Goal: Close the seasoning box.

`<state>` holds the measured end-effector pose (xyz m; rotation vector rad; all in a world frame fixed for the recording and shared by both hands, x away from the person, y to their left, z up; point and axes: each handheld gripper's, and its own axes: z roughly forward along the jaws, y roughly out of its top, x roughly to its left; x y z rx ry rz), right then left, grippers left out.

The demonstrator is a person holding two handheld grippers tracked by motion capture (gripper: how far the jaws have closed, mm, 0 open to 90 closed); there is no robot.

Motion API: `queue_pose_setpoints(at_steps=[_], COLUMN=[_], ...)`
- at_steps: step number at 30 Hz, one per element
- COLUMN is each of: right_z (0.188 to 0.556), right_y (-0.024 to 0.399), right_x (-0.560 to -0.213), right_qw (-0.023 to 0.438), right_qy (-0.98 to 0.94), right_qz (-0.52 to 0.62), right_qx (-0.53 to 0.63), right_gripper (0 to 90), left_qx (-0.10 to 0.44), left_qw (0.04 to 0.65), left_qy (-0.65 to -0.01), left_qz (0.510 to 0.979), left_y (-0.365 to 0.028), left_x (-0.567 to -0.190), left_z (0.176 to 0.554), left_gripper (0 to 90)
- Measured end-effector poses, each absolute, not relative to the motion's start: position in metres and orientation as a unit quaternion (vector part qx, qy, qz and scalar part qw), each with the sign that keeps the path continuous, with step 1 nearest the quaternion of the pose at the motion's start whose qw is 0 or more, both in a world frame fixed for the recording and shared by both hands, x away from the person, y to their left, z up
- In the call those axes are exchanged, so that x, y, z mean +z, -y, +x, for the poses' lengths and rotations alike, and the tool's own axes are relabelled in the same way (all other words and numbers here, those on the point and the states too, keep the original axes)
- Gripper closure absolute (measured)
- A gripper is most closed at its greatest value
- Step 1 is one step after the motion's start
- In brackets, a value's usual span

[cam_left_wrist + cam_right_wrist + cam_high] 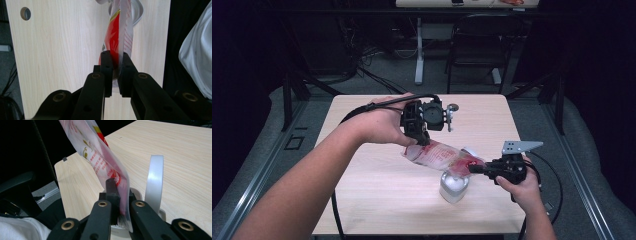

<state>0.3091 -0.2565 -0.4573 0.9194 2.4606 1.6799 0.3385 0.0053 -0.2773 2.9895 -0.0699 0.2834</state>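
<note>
Dark room — grey floor (387, 75), black chair (477, 45) behind.

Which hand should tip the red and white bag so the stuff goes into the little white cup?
Probably left. The left gripper pinches the bag at its higher end, so lifting it would tilt the bag more. The right gripper pinches the low end just above the cup and should only steady it there.
</note>
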Motion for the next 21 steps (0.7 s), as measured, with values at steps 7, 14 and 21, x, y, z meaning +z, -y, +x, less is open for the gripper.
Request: queue_pose_setpoints(at_steps=[7,14,21], right_z=[0.309,0.309,0.309], right_y=[0.252,0.248,0.246], right_x=[-0.458,-0.457,-0.457], right_qw=[0.014,0.017,0.016], right_qy=[-0.790,-0.790,-0.790], right_qz=[0.294,0.291,0.289], right_qx=[0.538,0.539,0.540], right_gripper=[89.7,89.7,89.7], left_qx=[0.091,0.093,0.094], left_qw=[0.070,0.068,0.071], left_qy=[0.016,0.015,0.011], left_qz=[0.993,0.993,0.993], left_y=[-0.009,-0.015,-0.018], left_x=[-0.278,-0.278,-0.279], left_z=[0.338,0.337,0.338], left_gripper=[84.5,84.5,84.4])
